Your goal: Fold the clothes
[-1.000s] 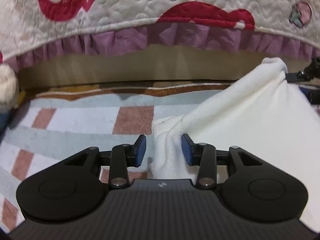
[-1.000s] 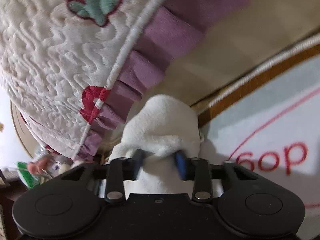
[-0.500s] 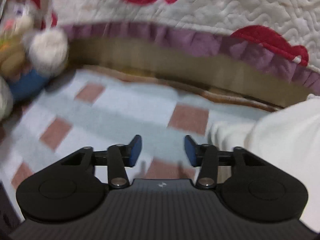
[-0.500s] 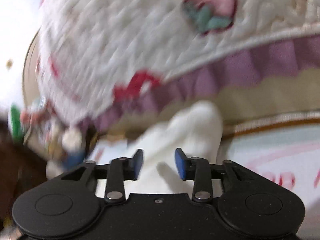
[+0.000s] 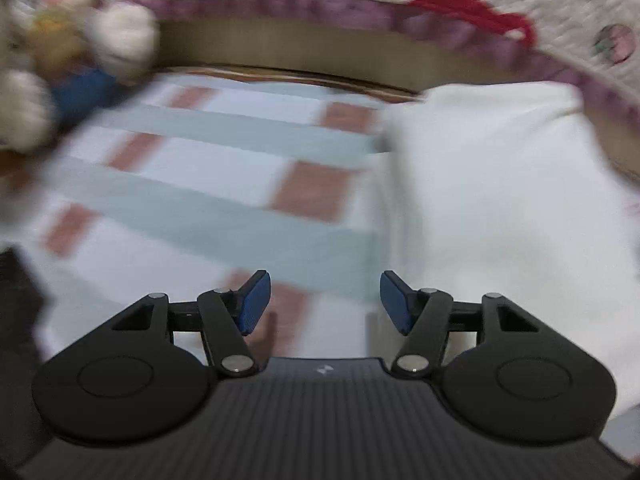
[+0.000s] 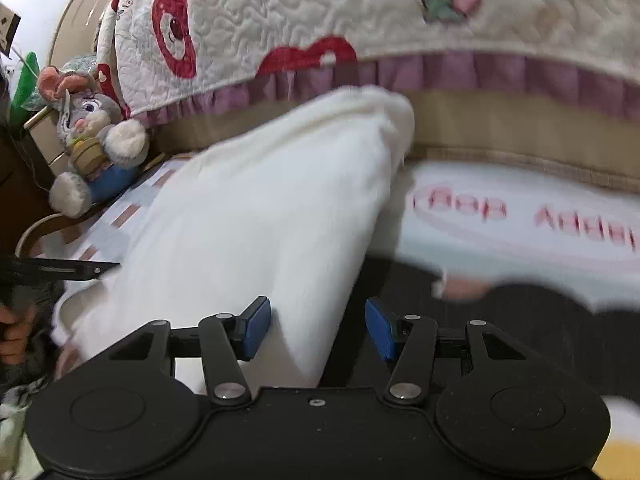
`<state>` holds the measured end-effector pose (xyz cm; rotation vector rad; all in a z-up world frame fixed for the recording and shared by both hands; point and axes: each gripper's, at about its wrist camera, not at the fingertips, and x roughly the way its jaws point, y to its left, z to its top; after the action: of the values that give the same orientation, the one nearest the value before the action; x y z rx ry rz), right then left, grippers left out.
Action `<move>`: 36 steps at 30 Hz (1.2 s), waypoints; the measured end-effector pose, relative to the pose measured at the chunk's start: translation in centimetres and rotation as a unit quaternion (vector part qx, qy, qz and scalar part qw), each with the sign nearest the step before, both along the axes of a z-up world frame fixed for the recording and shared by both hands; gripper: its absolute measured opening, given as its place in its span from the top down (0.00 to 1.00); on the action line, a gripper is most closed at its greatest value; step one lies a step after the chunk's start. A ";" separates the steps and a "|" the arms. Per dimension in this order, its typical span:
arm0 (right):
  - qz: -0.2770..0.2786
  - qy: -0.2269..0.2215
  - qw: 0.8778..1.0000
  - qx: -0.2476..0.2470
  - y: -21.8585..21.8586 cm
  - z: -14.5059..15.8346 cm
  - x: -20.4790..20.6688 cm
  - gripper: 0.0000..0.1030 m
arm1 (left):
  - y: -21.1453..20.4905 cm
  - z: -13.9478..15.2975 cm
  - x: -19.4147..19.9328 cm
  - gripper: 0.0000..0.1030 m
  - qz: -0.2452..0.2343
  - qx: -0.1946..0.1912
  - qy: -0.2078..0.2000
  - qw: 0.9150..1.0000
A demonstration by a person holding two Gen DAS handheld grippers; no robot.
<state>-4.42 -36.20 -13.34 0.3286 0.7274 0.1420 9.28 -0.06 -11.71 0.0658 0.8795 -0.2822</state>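
Observation:
A white fleece garment (image 5: 492, 184) lies folded flat on the checked bed cover (image 5: 224, 184), at the right in the left wrist view. My left gripper (image 5: 324, 304) is open beside the garment's left edge, holding nothing. In the right wrist view the same white garment (image 6: 256, 220) stretches from the gripper toward the quilt. My right gripper (image 6: 316, 328) is open, its blue pads apart over the garment's near right edge, gripping nothing. The left gripper's black tip (image 6: 80, 270) shows at the left edge there.
A quilted cream bedspread with red motifs and a purple ruffle (image 6: 400, 32) hangs along the back. A grey plush rabbit (image 6: 94, 136) sits at the left, blurred as the plush rabbit (image 5: 72, 64) in the left wrist view. A dark cloth (image 6: 520, 320) lies right of the garment. A hand (image 6: 16, 328) holds the left gripper.
Both grippers have let go of the white garment and drawn back. The garment, held up by its corners a second ago, now lies flat on the bed.

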 end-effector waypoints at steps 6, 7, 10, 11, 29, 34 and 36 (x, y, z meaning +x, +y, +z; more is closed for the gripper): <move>0.012 0.064 0.993 0.102 -3.2 -0.3 -2.3 0.43 | 4.6 -1.1 -0.3 0.39 0.001 -0.171 0.049 0.984; 0.004 0.065 0.990 0.129 -3.8 -0.4 -2.3 0.43 | 4.5 -1.3 -0.3 0.39 -0.008 -0.184 0.059 0.981; -0.023 0.061 0.974 0.218 -4.9 -0.7 -1.4 0.41 | 4.0 -1.8 -0.3 0.35 -0.038 -0.221 0.088 0.970; -0.031 0.061 0.968 0.243 -5.1 -0.9 -1.0 0.37 | 3.8 -2.0 -0.3 0.32 -0.048 -0.234 0.097 0.966; -0.009 0.102 0.964 0.245 -2.7 -3.8 9.0 0.19 | 0.3 -5.6 -2.9 0.66 -0.008 -0.297 0.105 0.949; 0.007 0.050 0.963 0.266 -2.3 -2.5 7.9 0.50 | -2.0 -1.5 -4.4 0.72 -0.077 -0.186 -0.004 0.979; 0.010 0.018 0.963 0.269 -2.0 -1.3 6.6 0.51 | -1.8 -0.7 -4.4 0.72 -0.078 -0.185 -0.014 0.979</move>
<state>2.22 -38.21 -14.60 0.8450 0.7201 0.3550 4.89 -1.90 -12.41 -0.2088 0.7835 -0.5859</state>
